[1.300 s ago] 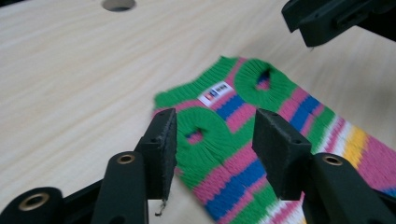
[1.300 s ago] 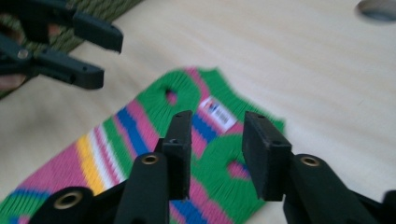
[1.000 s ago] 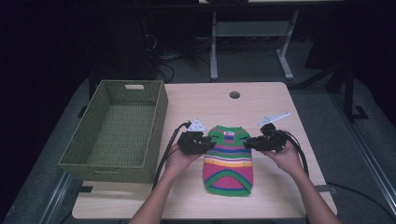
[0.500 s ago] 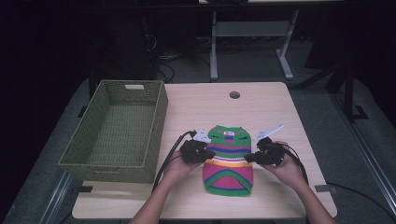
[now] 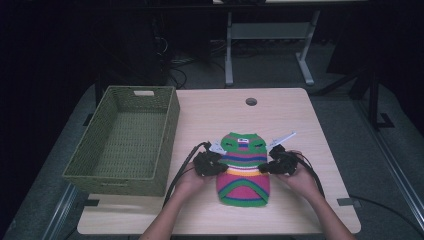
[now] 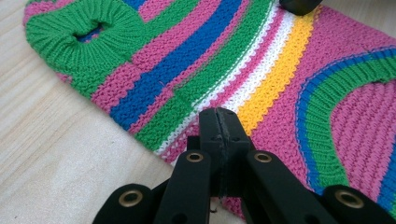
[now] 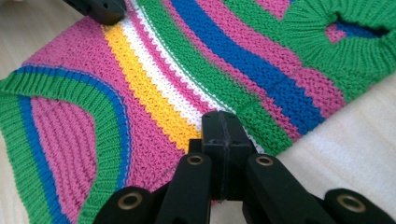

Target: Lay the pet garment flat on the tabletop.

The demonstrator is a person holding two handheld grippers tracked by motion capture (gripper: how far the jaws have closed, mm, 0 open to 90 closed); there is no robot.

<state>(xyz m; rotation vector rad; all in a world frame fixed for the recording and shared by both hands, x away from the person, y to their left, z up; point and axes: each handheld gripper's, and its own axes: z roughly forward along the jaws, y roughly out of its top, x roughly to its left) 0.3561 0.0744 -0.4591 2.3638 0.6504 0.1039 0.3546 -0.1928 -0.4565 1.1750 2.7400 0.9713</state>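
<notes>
High view: a small striped knitted sweater (image 5: 244, 167) in green, pink, blue and yellow lies flat on the pale wooden bench (image 5: 210, 112), beside an olive woven basket (image 5: 127, 137). Left claw (image 6: 218, 122) and right claw (image 7: 221, 125) each pinch a side edge, likely readying a fold.

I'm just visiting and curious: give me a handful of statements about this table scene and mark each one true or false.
1. The striped knitted sweater lies flat on the table. True.
2. The green woven basket has the sweater inside it. False: the basket is empty and the sweater lies beside it on the table.
3. The left tongs are wide open. False: their jaws are pressed together at the sweater's edge.
4. The right tongs are at the sweater's opposite edge, jaws closed. True.
5. The sweater is plain grey. False: it has green, pink, blue, white and yellow stripes.
</notes>
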